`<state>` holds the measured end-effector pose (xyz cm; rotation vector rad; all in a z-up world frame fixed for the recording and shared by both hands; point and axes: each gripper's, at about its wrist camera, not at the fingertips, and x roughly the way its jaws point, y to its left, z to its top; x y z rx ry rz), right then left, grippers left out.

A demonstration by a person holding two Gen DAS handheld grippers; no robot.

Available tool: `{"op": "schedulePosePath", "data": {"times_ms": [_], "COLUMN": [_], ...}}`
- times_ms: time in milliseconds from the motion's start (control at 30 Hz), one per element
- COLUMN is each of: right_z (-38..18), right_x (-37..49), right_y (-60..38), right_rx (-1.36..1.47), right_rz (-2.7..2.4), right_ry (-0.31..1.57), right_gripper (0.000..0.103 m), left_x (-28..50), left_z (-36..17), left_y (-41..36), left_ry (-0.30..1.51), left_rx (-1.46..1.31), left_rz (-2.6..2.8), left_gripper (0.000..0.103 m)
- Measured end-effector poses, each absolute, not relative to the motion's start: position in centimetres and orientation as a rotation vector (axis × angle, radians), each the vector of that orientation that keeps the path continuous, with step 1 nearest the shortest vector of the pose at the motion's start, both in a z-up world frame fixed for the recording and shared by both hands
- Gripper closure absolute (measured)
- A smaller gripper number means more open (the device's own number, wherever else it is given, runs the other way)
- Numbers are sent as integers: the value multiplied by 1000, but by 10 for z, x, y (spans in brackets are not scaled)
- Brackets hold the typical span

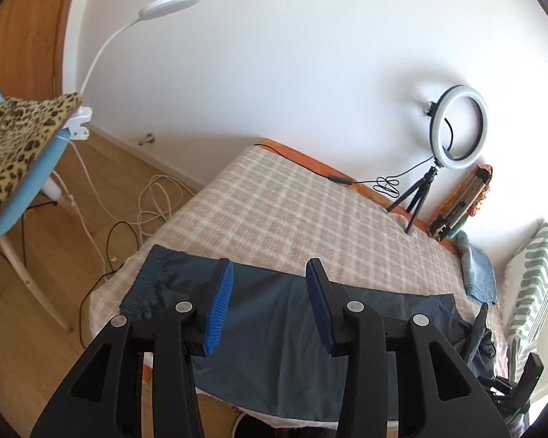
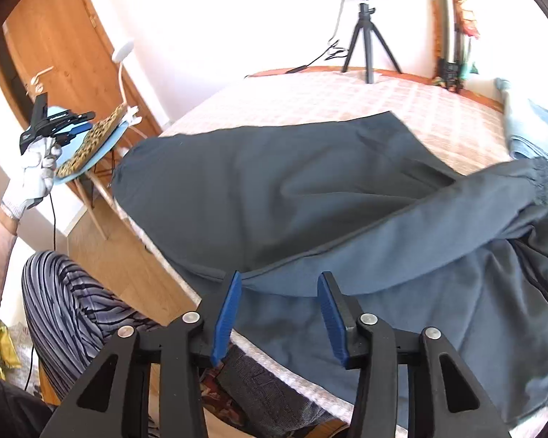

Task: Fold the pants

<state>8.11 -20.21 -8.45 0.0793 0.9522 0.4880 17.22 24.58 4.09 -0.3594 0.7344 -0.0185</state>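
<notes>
A pair of dark navy fabric pants (image 2: 310,189) is lying across the near edge of a bed covered in a beige-and-white checked blanket (image 1: 292,204), one layer already turned over so its seam is running diagonally toward the elasticated waistband at the bed's right side. The right gripper (image 2: 279,310), black with blue ribbed pads, is hovering just above the folded edge with its jaws spread wide and gripping nothing. The left gripper (image 1: 270,299) is hanging over the pants too, jaws equally wide and bare; from the right wrist view it is raised off to the left in a white-gloved hand (image 2: 36,171). Standing at the bed's far edge is a white ring light on a black tripod (image 1: 460,127), its cable trailing over the blanket. A folded light-blue cloth (image 1: 478,277) is sitting by the right edge, next to a green-striped pillow (image 1: 529,284). Beside the bed, a blue chair with a leopard-print cushion (image 1: 11,146) is carrying a clip-on white lamp (image 1: 168,3)
</notes>
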Motion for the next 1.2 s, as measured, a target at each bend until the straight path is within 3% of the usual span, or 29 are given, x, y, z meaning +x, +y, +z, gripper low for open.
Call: {"op": "schedulePosePath", "data": {"times_ms": [200, 267, 533, 667, 900, 1200], "right_z": [-72, -72, -71, -79, -106, -123], "right_x": [66, 58, 28, 23, 14, 9], "right_y": [-259, -273, -342, -371, -417, -460], "right_rx": [166, 209, 371, 439, 524, 548], "right_rz": [265, 189, -29, -96, -217, -277], "right_ry": [910, 904, 879, 869, 874, 885], "right_gripper": [39, 30, 19, 18, 18, 18], "left_x": [207, 219, 250, 262, 287, 319], "left_z": [68, 66, 37, 14, -34, -79], "left_y": [148, 112, -41, -121, -238, -323], "left_ry": [789, 810, 932, 1014, 1142, 1276], "left_rx": [-241, -218, -155, -157, -148, -69], "left_rz": [-232, -304, -575, -719, -836, -835], "left_gripper": [54, 54, 43, 35, 35, 35]}}
